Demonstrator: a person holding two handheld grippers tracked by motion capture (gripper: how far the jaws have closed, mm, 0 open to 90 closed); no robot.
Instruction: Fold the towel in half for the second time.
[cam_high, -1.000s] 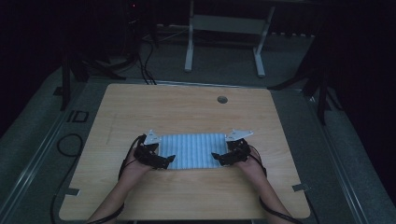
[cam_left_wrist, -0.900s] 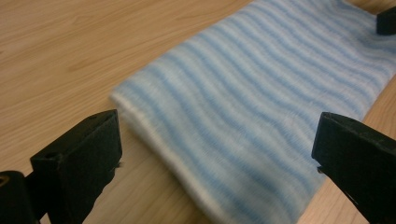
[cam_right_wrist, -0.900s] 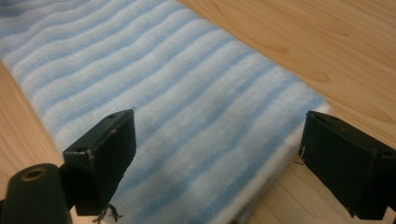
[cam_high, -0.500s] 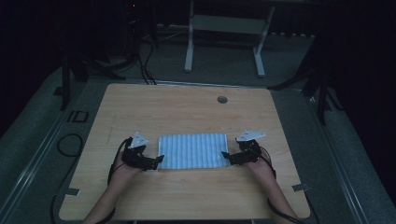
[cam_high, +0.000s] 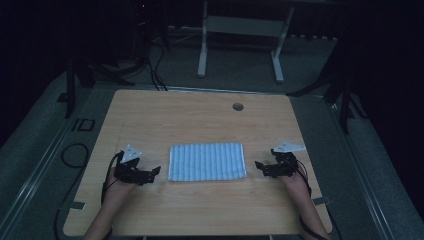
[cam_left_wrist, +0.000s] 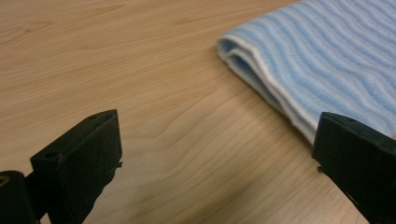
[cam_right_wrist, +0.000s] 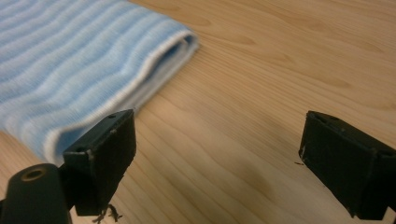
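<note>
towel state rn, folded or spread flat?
Folded. The striped towel lies as a neat rectangle, and stacked layers show at its edge in both gripper views.

Off to the left of my left tool (cam_high: 150, 174), on the dark floor strip beside the tabletop (cam_high: 200, 115), I can make out two pale marks (cam_high: 82, 124) that look like the letters "ID" — too dim for me to be sure. Nothing else here carries writing that I can read — no label, brand or number on the striped blue cloth (cam_high: 207, 161), on my tools' black jaws, or on the wood.
</note>
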